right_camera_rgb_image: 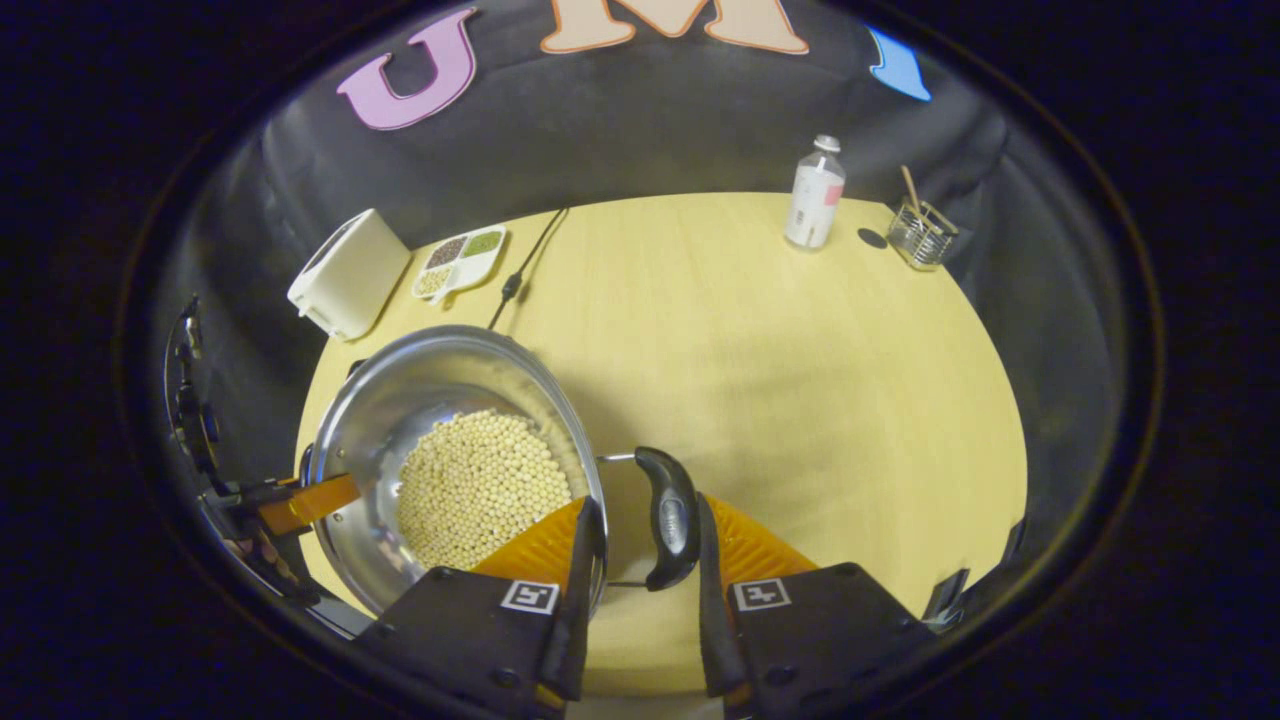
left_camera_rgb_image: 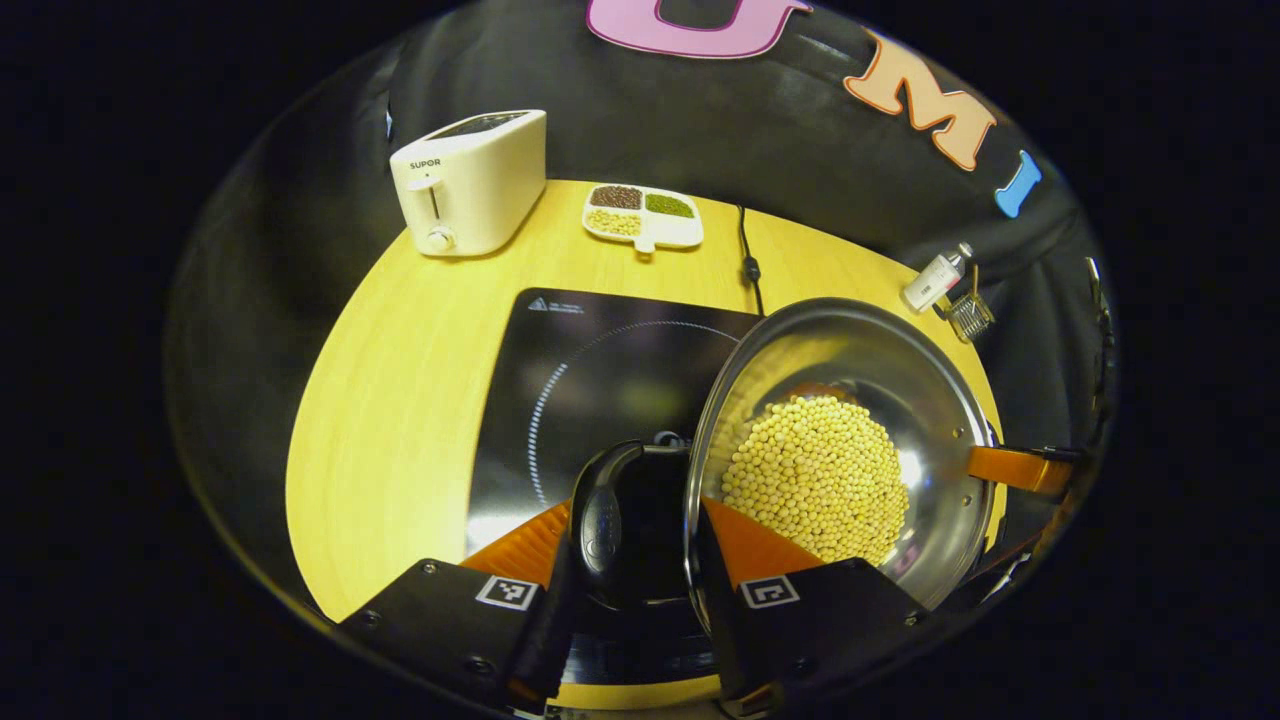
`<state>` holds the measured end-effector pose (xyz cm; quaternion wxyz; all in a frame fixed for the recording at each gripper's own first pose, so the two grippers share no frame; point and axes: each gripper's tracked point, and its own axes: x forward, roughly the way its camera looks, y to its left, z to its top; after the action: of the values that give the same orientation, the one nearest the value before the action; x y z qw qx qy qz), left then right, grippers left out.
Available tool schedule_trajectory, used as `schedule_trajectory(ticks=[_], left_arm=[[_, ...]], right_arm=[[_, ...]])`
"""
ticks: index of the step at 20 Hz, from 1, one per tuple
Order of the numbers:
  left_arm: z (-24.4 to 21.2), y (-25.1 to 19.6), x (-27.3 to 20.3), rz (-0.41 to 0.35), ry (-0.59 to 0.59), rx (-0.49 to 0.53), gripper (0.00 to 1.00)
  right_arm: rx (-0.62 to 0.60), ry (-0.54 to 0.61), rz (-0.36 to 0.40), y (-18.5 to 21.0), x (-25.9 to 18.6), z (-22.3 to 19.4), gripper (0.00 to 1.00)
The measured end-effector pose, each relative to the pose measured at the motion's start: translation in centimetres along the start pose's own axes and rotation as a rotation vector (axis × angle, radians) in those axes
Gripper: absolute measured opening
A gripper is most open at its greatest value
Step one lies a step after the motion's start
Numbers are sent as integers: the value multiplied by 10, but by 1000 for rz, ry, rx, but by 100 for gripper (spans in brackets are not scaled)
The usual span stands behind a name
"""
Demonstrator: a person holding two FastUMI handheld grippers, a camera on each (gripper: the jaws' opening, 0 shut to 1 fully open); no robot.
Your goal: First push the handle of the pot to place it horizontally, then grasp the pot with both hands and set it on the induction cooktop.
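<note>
We judge the handle-pushing step to be done and the two-handed carry to be the step in hand: the pot [left_camera_rgb_image: 840,440], a shiny steel pan with a heap of pale beans [left_camera_rgb_image: 815,480] in its bottom, is gripped at both sides. In the left gripper view, the left claw [left_camera_rgb_image: 635,590] is narrowed on the pot's black side handle [left_camera_rgb_image: 615,515], one orange finger [left_camera_rgb_image: 525,545] outside the handle and the other against the pot's rim, so both seem to press on handle and rim together. In the right gripper view, the right claw [right_camera_rgb_image: 640,590] is closed to a narrow gap in the same way on the opposite handle [right_camera_rgb_image: 668,515], with one finger inside the rim over the beans and the other outside the handle. The pot appears tilted and lifted rather than resting flat, though we cannot tell this for sure. The induction cooktop [left_camera_rgb_image: 600,370] lies just beside the pot, partly beneath its left edge, on the yellow wooden surface [left_camera_rgb_image: 400,380]. Beyond the cooktop stand a white toaster [left_camera_rgb_image: 470,180] and a divided dish of grains [left_camera_rgb_image: 643,215], with a power cord [left_camera_rgb_image: 748,260] between dish and pot. Next, we think, both claws must move together toward the ring on the cooktop, keep the pot level so no beans spill, lower it flat, and only then let go.
</note>
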<state>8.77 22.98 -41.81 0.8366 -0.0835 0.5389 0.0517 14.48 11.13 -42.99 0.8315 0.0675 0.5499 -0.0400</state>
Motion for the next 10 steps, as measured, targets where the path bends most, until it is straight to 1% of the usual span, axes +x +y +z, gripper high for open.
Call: schedule_trajectory(ticks=[1,2,3,7,10], left_arm=[[5,9,0,-1,-14,0,59],[10,18,1,-2,-24,8,59],[12,27,0,-1,-32,16,59],[22,60,-1,17,-67,39,59],[30,75,0,23,-83,58,59]], right_arm=[[0,-3,-2,11,0,2,48],[0,0,-3,22,2,1,48],[-2,0,-5,31,3,2,44],[-20,11,-5,66,9,2,45],[-21,22,-9,84,11,3,44]])
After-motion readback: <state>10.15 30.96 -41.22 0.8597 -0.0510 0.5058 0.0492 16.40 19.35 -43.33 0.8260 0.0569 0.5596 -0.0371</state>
